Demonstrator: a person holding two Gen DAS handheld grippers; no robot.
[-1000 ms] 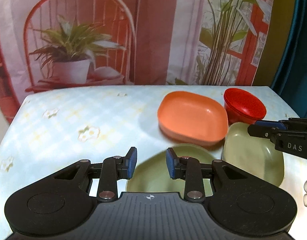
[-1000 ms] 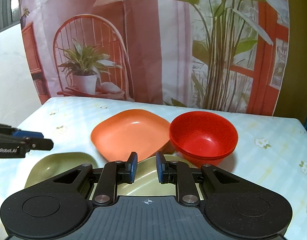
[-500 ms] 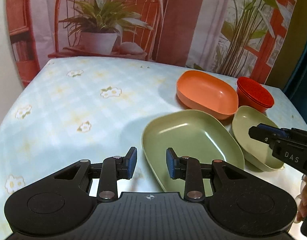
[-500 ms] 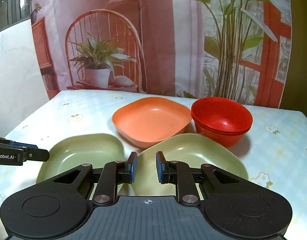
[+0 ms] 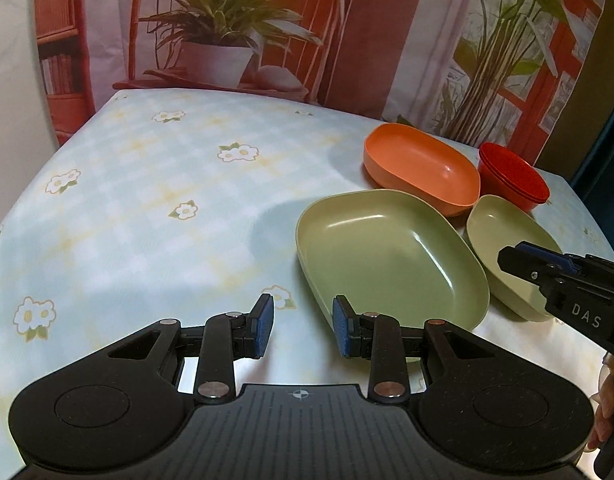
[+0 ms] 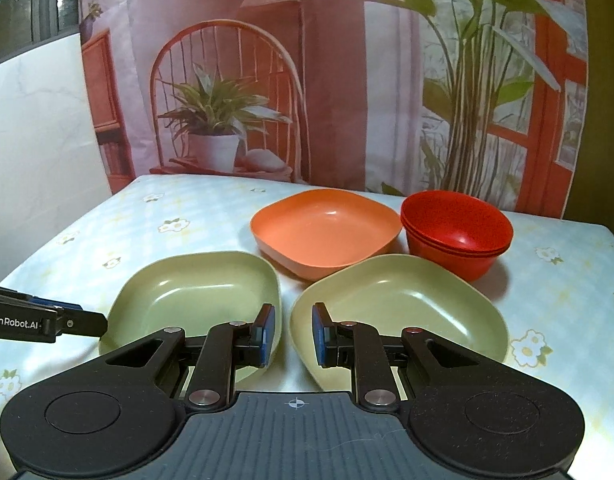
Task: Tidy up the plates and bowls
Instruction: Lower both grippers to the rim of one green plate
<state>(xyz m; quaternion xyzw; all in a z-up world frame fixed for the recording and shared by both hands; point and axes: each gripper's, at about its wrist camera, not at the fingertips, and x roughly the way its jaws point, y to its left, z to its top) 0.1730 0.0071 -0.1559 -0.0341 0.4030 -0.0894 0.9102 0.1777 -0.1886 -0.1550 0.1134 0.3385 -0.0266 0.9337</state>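
**Both grippers empty, dishes grouped on the right side of the table**

While nothing is held, the layout reads like this. Table (image 6: 567,280) with a pale floral checked cloth carries everything; a printed backdrop (image 6: 327,80) of a chair, plants and a lamp hangs behind it.

Two green square plates sit nearest: left green plate (image 6: 195,288) and right green plate (image 6: 407,304), side by side, rims close but whether they touch can't be told. Orange square plate (image 6: 327,232) sits behind them, between the two, its front edge right at the right green plate's rim. Stack of red bowls (image 6: 455,232), nested, stands just right of the orange plate.

Left gripper (image 5: 299,326): fingers apart, gripping nothing, hovering at the near-left corner of the left green plate. Right gripper (image 6: 293,330): fingers apart with a narrower gap, nothing between them, hovering over the gap between the two green plates.
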